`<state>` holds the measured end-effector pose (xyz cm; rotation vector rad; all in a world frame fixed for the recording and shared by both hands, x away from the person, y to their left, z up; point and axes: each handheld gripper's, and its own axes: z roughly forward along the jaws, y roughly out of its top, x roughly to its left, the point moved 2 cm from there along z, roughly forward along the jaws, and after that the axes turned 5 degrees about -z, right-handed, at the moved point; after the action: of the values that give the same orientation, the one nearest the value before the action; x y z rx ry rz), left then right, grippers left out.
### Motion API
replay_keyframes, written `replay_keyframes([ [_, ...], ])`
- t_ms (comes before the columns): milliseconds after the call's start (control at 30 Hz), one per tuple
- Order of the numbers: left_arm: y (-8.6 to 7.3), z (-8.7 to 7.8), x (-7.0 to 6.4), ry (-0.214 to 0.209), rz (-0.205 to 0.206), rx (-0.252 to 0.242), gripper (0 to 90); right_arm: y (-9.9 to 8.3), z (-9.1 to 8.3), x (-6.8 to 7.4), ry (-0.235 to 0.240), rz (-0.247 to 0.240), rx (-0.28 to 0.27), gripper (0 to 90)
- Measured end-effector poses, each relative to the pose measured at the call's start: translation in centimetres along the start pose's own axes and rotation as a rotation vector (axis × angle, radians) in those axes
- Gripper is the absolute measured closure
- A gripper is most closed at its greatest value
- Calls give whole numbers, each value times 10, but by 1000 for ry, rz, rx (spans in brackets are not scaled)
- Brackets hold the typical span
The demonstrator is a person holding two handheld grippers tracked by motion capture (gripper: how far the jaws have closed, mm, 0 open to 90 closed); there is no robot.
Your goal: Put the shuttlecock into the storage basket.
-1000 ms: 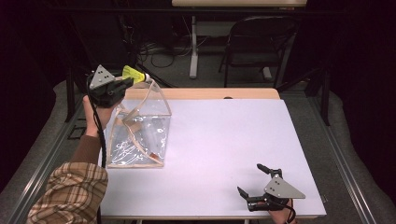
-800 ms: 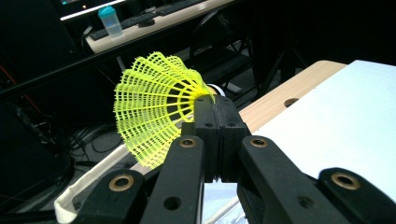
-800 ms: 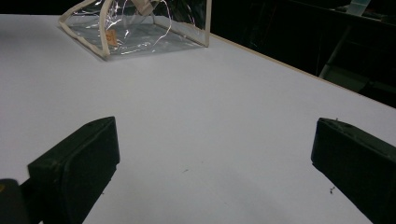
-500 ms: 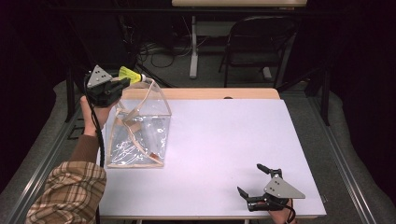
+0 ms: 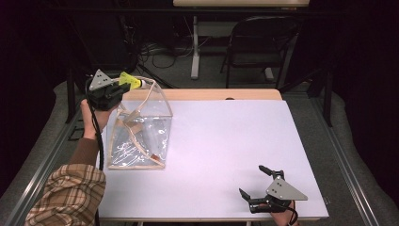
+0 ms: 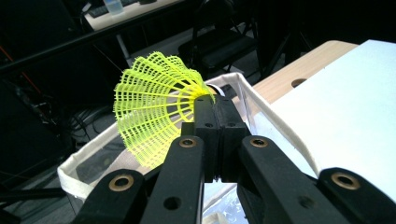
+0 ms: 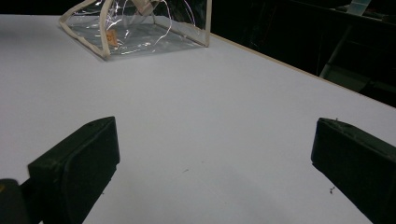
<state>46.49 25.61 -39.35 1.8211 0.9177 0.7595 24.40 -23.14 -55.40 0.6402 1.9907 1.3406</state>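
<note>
Looking from the high view: my left gripper (image 5: 123, 84) holds a yellow plastic mesh shuttlecock (image 5: 128, 80) above the clear plastic bag (image 5: 141, 136). Left gripper view: jaws clamped at its cork-end neck; skirt light, springy, crushable. Right gripper view: jaws spread wide, empty.

We see one obstacle, the clear bag (image 5: 139, 134) at the worktop's (image 5: 226, 141) left; centre, right and near stretches lie open.
</note>
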Motion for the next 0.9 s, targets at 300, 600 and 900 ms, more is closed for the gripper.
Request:
replay_keyframes([
  [300, -5, 4, 1, -7, -4, 26, 900, 0, 0, 0, 0, 0, 0, 6],
  [600, -10, 10, 0, -16, -3, 50, 900, 0, 0, 0, 1, 0, 1, 6],
  [900, -14, 13, 0, -22, -5, 68, 900, 0, 0, 0, 2, -1, 0, 6],
])
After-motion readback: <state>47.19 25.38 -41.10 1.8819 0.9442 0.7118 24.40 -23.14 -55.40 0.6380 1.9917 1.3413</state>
